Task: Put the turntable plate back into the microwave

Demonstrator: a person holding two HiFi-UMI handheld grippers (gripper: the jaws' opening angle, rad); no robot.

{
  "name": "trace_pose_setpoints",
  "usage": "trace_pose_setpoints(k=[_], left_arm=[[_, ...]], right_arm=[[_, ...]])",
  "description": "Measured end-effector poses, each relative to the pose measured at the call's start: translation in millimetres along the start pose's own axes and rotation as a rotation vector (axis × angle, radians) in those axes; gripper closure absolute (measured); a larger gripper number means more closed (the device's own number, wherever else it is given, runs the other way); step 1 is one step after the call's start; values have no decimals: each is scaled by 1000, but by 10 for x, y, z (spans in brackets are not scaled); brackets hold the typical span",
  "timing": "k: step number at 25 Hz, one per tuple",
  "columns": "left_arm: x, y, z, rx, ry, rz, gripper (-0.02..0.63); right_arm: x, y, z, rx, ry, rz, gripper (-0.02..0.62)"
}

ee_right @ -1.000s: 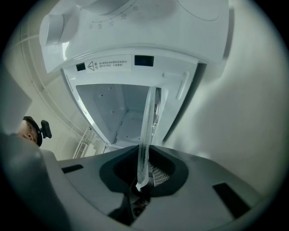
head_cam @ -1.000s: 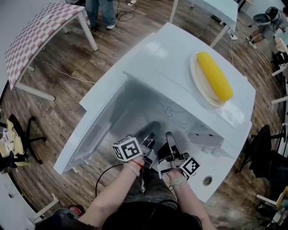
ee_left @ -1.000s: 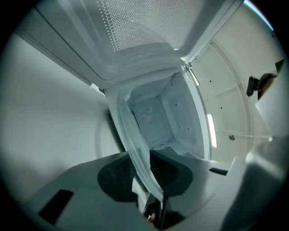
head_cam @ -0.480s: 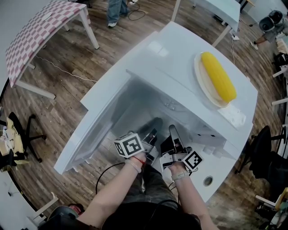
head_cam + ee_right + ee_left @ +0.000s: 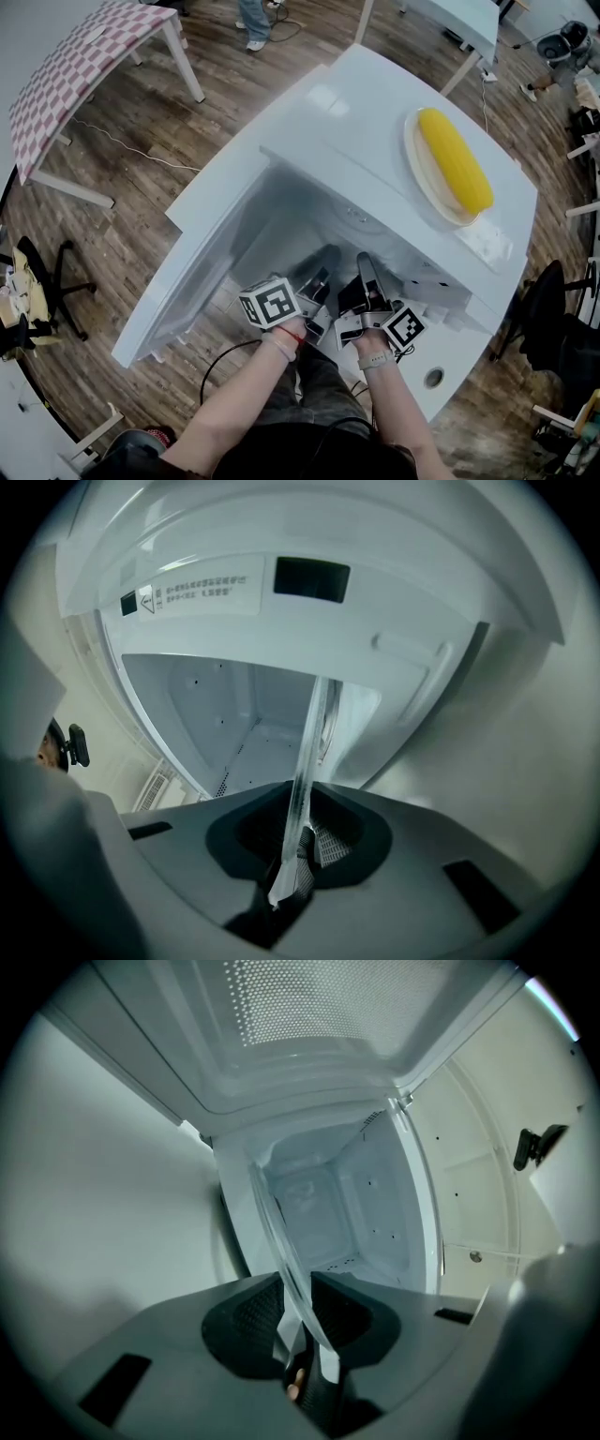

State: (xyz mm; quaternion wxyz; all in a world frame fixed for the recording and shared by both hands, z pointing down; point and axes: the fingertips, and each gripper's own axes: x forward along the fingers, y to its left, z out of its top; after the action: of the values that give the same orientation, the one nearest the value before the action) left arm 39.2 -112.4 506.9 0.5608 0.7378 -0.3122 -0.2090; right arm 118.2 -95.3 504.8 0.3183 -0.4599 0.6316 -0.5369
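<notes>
The white microwave stands with its door swung open to the left. Both grippers reach into its mouth side by side. My left gripper is shut on one rim of the clear glass turntable plate. My right gripper is shut on the opposite rim of that plate. The plate shows edge-on in both gripper views, running from the jaws toward the white cavity. From the head view the glass is nearly invisible. The cavity's floor and back wall lie beyond the plate.
On the microwave's top sits a cream dish with a yellow corn cob. A checkered table stands far left and office chairs ring the wooden floor. A person's feet show at the top.
Both grippers have eased slightly forward toward the cavity with the plate, the right one more. The person at the top has walked to the right.
</notes>
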Motion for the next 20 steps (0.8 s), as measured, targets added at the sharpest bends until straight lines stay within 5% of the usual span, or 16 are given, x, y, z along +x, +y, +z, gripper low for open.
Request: trace_pose_setpoints(k=[9,20], left_arm=[[51,-20,-27,-96,8,-16,526],[34,76,-86,-93,27,25,539]], right_arm=[[44,-9,65,6,-15,-36,532],[-49,-56,-39,-4,43,-83,512]])
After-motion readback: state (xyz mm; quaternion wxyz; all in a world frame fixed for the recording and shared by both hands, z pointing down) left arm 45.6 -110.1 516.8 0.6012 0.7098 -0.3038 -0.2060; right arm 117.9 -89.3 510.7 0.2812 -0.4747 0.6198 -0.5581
